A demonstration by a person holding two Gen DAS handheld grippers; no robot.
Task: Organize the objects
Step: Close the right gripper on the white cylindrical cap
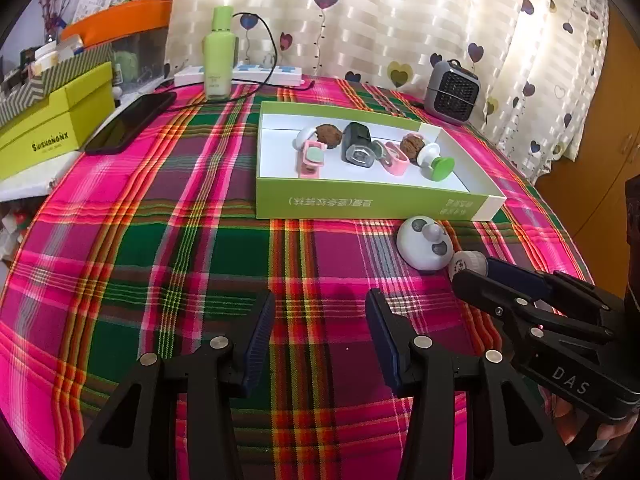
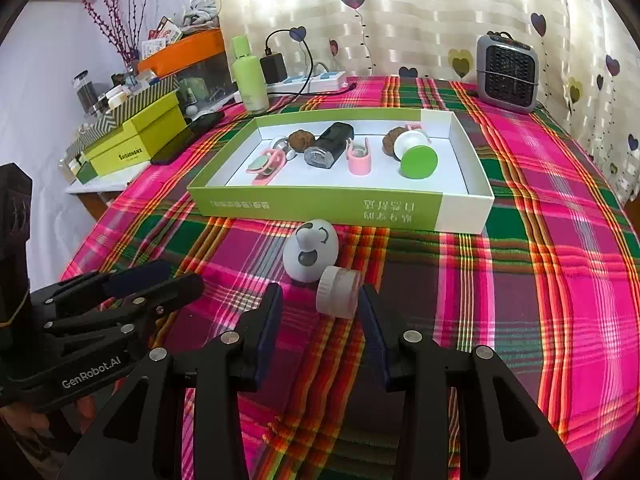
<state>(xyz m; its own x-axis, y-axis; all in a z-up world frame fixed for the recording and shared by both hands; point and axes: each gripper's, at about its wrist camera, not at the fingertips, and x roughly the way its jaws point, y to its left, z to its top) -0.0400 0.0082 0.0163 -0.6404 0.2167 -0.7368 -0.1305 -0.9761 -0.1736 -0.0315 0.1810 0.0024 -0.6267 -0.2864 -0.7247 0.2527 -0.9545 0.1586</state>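
Most of the small items are already sitting inside the green-and-white box (image 2: 316, 204) on the plaid-covered table (image 2: 520, 280): pink clips, two walnuts, a black gadget and a green-capped knob. Two pieces are lying outside it, just off its near wall: a white egg-shaped toy (image 2: 310, 250) and, touching the toy at about its 5 o'clock in the right wrist view, a small translucent jar (image 2: 338, 292) on its side.

The right gripper (image 2: 320, 308) is pointing down at the jar, its jaws standing roughly half open. The jar is lying just ahead of the fingertips, close to the right finger, and the pads are not pressing on it. The left gripper (image 1: 320, 316) is hovering over bare cloth at the jar's 9 o'clock, jaws about half open and holding nothing.

The step in hand looks like collecting the jar. The next move calls for sliding the right jaws forward around the jar, centring it, closing, then lifting it over the box wall at 12 o'clock. Being round, it may roll against the toy.
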